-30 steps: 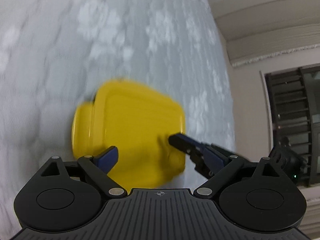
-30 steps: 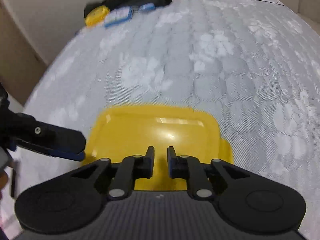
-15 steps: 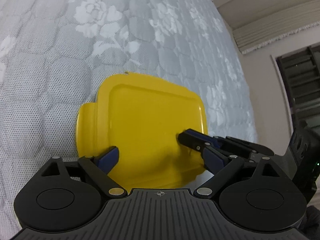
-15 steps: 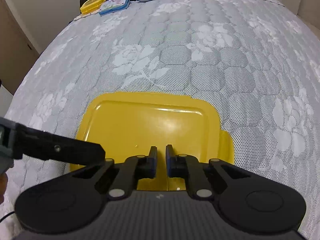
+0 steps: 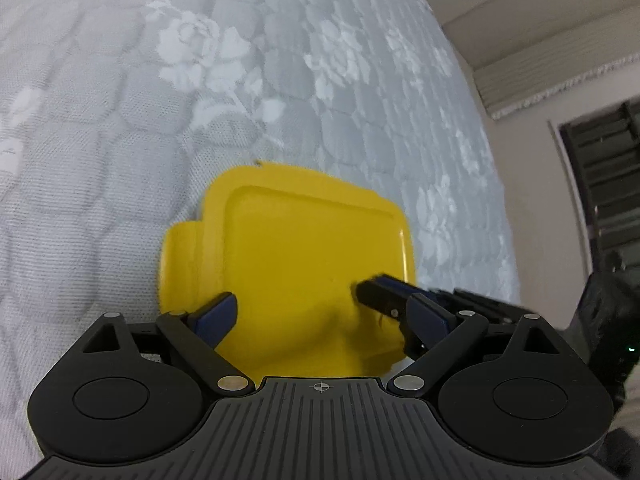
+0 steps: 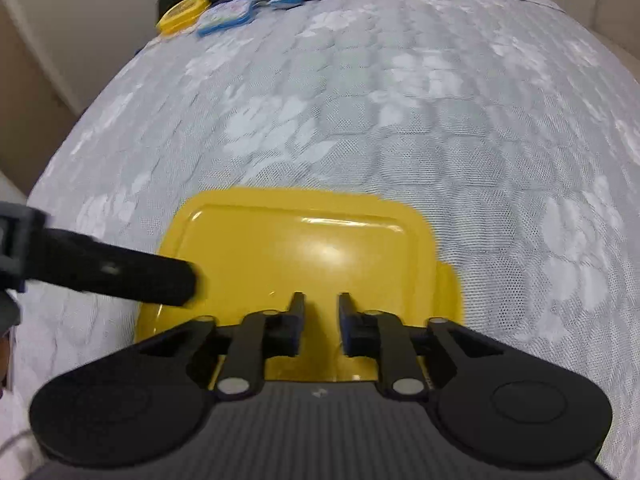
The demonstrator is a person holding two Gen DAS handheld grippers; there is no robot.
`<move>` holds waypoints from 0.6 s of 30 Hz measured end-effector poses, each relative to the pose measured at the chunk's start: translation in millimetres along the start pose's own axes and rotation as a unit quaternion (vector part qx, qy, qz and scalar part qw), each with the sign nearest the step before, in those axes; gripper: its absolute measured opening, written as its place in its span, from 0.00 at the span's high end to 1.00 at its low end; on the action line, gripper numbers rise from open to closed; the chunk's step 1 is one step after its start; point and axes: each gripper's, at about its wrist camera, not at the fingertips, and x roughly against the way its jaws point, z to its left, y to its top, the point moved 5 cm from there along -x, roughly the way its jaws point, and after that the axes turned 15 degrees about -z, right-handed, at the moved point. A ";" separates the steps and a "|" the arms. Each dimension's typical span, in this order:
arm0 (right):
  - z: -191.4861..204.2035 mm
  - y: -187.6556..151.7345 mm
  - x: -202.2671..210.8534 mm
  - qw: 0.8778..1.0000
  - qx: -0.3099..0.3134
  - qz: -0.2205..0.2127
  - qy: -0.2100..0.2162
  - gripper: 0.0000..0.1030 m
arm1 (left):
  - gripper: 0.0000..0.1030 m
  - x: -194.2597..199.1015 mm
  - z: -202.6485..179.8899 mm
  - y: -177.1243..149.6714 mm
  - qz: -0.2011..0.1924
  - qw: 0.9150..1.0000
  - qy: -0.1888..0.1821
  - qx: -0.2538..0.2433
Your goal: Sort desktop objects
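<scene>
Yellow lid (image 6: 304, 256) lies flat on the bed (image 6: 400, 112), near edge under both my tongs. Left tongs (image 5: 316, 312) wide open, empty, straddling it. Right tongs (image 6: 321, 312) narrow; their jaws have just been opening, nothing pinched between them. Best approach, I judge: let go fully, lift straight off, avoid dragging the lid across the quilting.

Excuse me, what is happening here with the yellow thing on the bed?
A person is working on a yellow lid that lies on a grey flowered mattress, with a gripper in each hand. The left gripper has its jaws wide open around the lid's near edge. The right gripper has just been opening its jaws, which stand slightly apart over the lid. A few small items lie at the far end.
</scene>
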 end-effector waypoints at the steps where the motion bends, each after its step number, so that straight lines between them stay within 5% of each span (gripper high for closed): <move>1: -7.3 4.9 5.7 1.000 -0.011 -0.014 -0.009 0.74 | 0.07 7.4 3.6 6.3 -0.013 1.000 0.008 -0.001; 4: -31.7 16.4 20.1 0.998 -0.034 -0.037 -0.045 0.45 | 0.07 19.7 26.3 15.8 -0.024 0.999 0.027 0.040; 5: -40.2 16.0 21.0 0.997 -0.047 -0.034 -0.054 0.45 | 0.07 18.1 34.5 13.7 -0.017 0.998 0.030 0.061; 10: -69.0 -1.7 10.3 0.990 -0.127 0.013 -0.066 0.45 | 0.07 -3.1 53.9 -3.0 0.022 0.992 0.036 0.116; 16: -73.5 -22.8 -1.8 0.979 -0.192 0.047 -0.049 0.51 | 0.06 -13.8 37.3 2.2 0.009 0.994 0.060 0.088; 18: -69.2 -15.6 1.5 0.983 -0.176 0.035 -0.049 0.73 | 0.06 -10.7 28.0 7.9 -0.005 0.996 0.059 0.067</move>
